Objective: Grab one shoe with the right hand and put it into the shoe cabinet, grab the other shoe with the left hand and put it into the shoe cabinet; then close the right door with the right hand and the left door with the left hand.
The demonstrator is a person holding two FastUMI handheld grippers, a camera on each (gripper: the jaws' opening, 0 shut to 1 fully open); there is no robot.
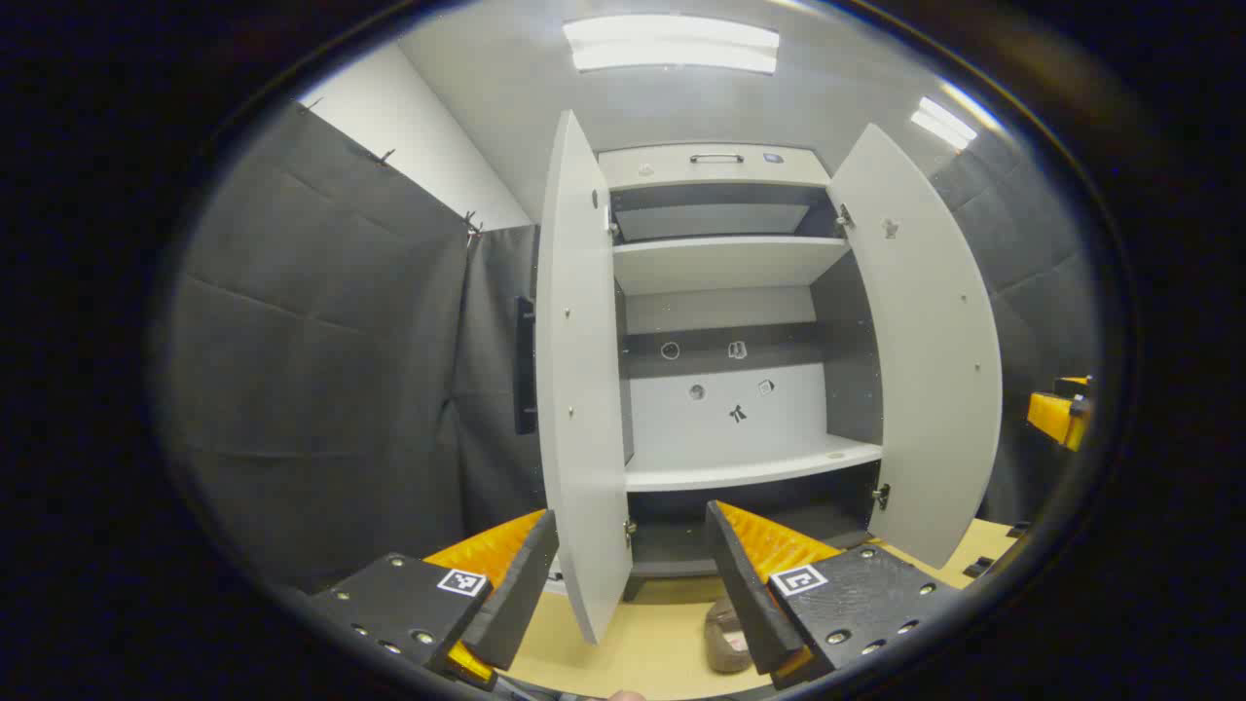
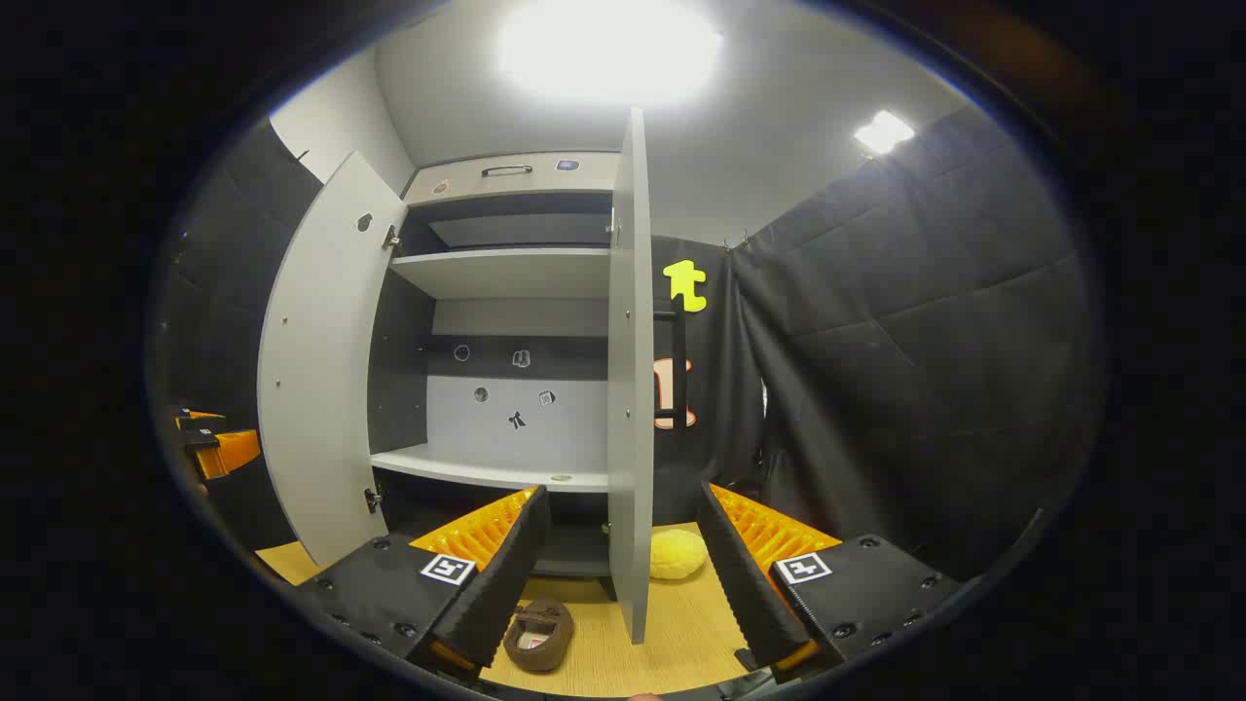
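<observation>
A brown shoe [image 2: 538, 633] lies on the tan floor before the open white shoe cabinet [image 2: 506, 273], just ahead of my right gripper [image 2: 621, 506], which is open and holds nothing. In the left gripper view the same shoe [image 1: 725, 638] shows low, partly hidden behind a finger of my open, unloaded left gripper [image 1: 631, 521]. A fluffy yellow thing [image 2: 678, 553], possibly a slipper, rests on the floor beyond the right door's edge. Both doors stand wide open: left door [image 1: 579, 389], right door [image 1: 925, 360]. The shelves [image 1: 750, 467] are bare.
Black padded cloth walls close in on both sides. The edge of the open right door [image 2: 631, 389] stands straight ahead between my right fingers. The other gripper shows far right [image 1: 1061, 414] and far left [image 2: 209, 443]. Tan floor [image 2: 691, 623] lies below.
</observation>
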